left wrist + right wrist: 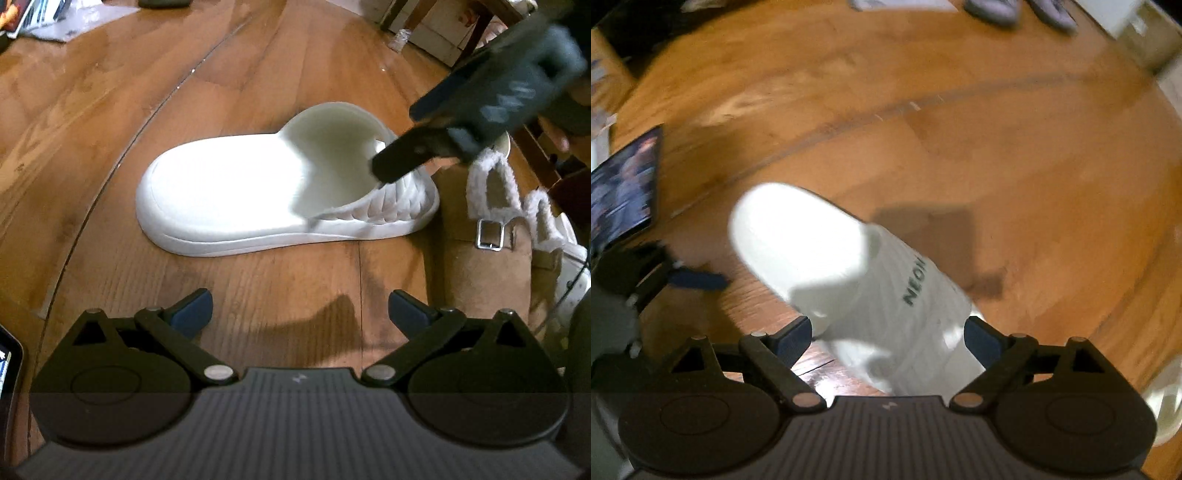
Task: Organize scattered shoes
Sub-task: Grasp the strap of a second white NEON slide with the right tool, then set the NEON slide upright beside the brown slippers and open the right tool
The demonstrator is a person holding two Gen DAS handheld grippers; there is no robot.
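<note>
A white clog (258, 192) lies on the wooden floor, toe to the left. My left gripper (299, 314) is open and empty, a little short of the clog's near side. My right gripper reaches in from the upper right, and one of its fingers (402, 158) is over the clog's heel opening. In the right wrist view the clog (857, 280) sits between the spread pads of my right gripper (888, 338), heel end nearest; the view is blurred. The left gripper (683, 280) shows at the left edge there.
A tan fleece-lined clog with a buckle (487, 258) lies right of the white one. A white sneaker (572, 269) is behind it. Furniture legs (476, 33) stand at the back right. Papers (48, 18) lie far left. A screen (624, 192) lies on the floor. Grey shoes (1019, 11) lie far back.
</note>
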